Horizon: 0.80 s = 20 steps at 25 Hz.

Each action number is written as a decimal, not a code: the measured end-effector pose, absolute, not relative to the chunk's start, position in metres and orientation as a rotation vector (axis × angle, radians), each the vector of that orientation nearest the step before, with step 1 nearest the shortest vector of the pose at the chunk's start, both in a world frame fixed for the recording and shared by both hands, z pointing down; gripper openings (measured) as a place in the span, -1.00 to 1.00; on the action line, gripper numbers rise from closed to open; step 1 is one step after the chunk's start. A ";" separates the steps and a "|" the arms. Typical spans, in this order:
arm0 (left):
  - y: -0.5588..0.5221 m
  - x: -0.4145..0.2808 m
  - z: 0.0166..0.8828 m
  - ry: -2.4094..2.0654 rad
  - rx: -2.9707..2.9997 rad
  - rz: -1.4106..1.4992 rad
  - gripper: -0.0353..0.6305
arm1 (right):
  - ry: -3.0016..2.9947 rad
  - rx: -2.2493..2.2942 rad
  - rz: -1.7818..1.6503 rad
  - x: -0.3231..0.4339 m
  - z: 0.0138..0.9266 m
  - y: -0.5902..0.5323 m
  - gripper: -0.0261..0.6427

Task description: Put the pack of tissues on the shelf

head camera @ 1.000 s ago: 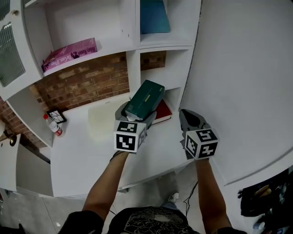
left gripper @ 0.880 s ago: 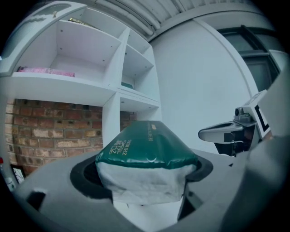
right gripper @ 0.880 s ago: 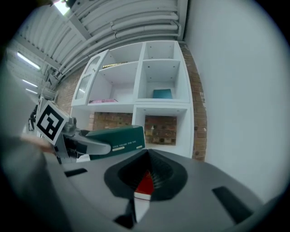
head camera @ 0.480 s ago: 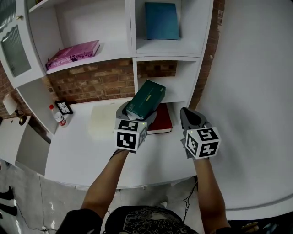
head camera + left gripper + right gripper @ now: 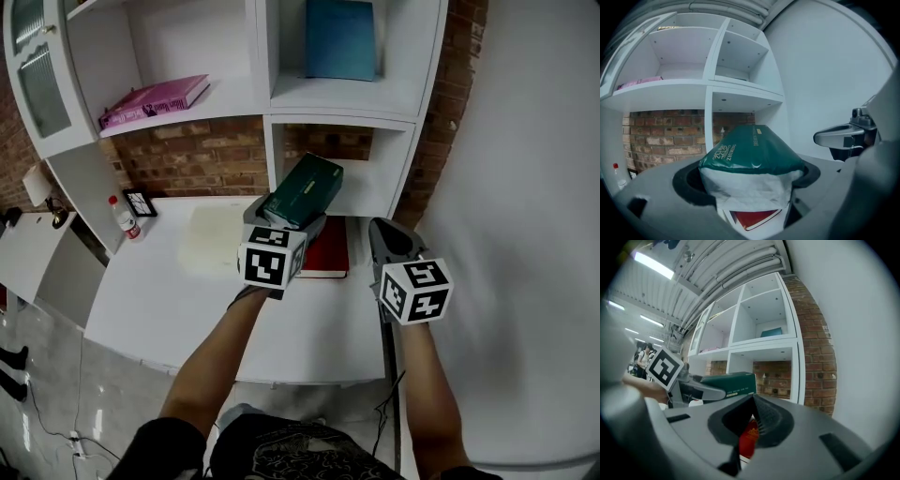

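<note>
My left gripper [image 5: 281,220] is shut on a green pack of tissues [image 5: 303,190], held tilted above the white desk [image 5: 187,309] in front of the white shelf unit [image 5: 328,98]. In the left gripper view the green pack of tissues [image 5: 752,154] fills the jaws, its white end toward the camera. My right gripper [image 5: 386,236] hangs to the right over the desk, shut with nothing in it. The right gripper view shows the pack of tissues [image 5: 731,382] and the left gripper [image 5: 701,390] at its left.
A red book [image 5: 328,253] lies on the desk under the pack. A pink book [image 5: 155,98] rests on the upper left shelf, a teal book [image 5: 339,37] stands in the upper right compartment. A small bottle [image 5: 122,217] and a framed card [image 5: 141,202] stand at the desk's left.
The view has swung to face the shelf more squarely. The left gripper has lifted the pack slightly toward the shelf opening. The right gripper has kept its place.
</note>
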<state>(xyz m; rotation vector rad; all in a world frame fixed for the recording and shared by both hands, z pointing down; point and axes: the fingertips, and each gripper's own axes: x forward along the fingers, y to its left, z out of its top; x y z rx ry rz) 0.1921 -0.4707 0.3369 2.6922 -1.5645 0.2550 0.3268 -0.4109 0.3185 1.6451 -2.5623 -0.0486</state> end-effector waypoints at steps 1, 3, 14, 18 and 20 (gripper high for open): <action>-0.474 0.196 0.335 -1.569 2.689 0.256 0.48 | -2.570 1.633 -0.049 0.328 0.319 -0.412 -0.91; -0.482 0.205 0.334 -1.572 2.682 0.257 0.48 | -2.585 1.613 -0.050 0.328 0.320 -0.415 -0.91; -0.537 0.245 0.349 -1.530 2.672 0.309 0.49 | -2.570 1.612 -0.046 0.345 0.334 -0.438 -0.91; -0.560 0.256 0.359 -1.497 2.684 0.351 0.49 | -2.557 1.615 -0.036 0.347 0.340 -0.455 -0.91; -0.571 0.258 0.365 -1.480 2.678 0.369 0.49 | -2.553 1.614 -0.038 0.347 0.341 -0.464 -0.91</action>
